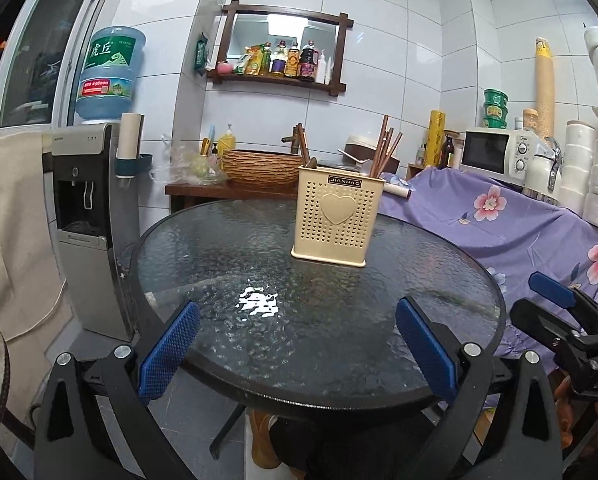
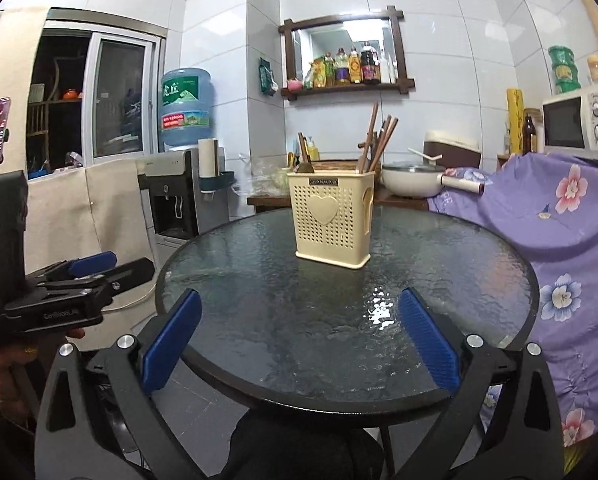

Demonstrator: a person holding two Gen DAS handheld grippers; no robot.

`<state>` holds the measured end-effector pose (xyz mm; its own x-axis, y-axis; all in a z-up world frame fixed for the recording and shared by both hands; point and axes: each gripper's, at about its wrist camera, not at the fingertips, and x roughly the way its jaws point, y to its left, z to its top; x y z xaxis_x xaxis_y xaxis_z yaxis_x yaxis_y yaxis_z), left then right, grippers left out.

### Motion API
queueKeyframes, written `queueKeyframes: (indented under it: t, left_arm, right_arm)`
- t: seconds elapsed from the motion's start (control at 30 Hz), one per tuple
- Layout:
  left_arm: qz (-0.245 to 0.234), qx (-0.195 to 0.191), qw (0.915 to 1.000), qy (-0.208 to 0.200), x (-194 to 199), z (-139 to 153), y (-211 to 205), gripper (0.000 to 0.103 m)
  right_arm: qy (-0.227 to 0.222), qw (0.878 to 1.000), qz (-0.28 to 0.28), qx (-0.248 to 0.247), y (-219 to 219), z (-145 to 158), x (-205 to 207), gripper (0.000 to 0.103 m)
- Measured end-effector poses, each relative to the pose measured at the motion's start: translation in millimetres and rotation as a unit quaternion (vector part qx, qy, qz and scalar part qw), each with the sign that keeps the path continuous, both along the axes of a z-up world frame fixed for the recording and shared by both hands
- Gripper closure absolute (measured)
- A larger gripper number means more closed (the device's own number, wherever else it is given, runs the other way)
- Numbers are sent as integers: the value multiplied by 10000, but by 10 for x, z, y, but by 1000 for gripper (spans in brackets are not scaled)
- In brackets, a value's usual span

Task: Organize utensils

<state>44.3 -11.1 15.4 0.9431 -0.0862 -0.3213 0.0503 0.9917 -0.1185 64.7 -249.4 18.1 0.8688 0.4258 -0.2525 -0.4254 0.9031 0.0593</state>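
two grippers hang at the near edge of one round glass table (image 1: 203, 360). the left gripper (image 1: 297, 350) has its blue pads spread wide, nothing between them and touching nothing. the right gripper (image 2: 299, 338) is spread just as wide, also empty; its fingers frame bare glass. in the right view a hand (image 2: 3, 368) grips the left tool's handle at the left edge. farther back, past the table's middle, stands one cream holder (image 1: 333, 220), upright on the glass, well apart from both tools. it is a squarish plastic box with rows of small holes, a raised heart on the front and a dark label near the rim. brown chopsticks (image 1: 385, 148) lean out of its right side, at least four, the exact count unclear; a darker utensil handle sticks up on its left. beyond are one water dispenser (image 1: 89, 200) and one microwave (image 1: 495, 152).
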Motion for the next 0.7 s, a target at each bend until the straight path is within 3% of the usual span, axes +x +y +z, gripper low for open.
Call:
queueKeyframes:
  t: [0.2, 0.7]
  left_arm:
    - [96, -120, 9999, -7, -73, 1, 52, 6]
    - [134, 0, 9999, 26, -88, -19, 39, 6]
  right_arm:
    - [-231, 9996, -70, -176, 11, 58, -158, 6]
    - [-69, 9999, -102, 55, -52, 44, -129, 6]
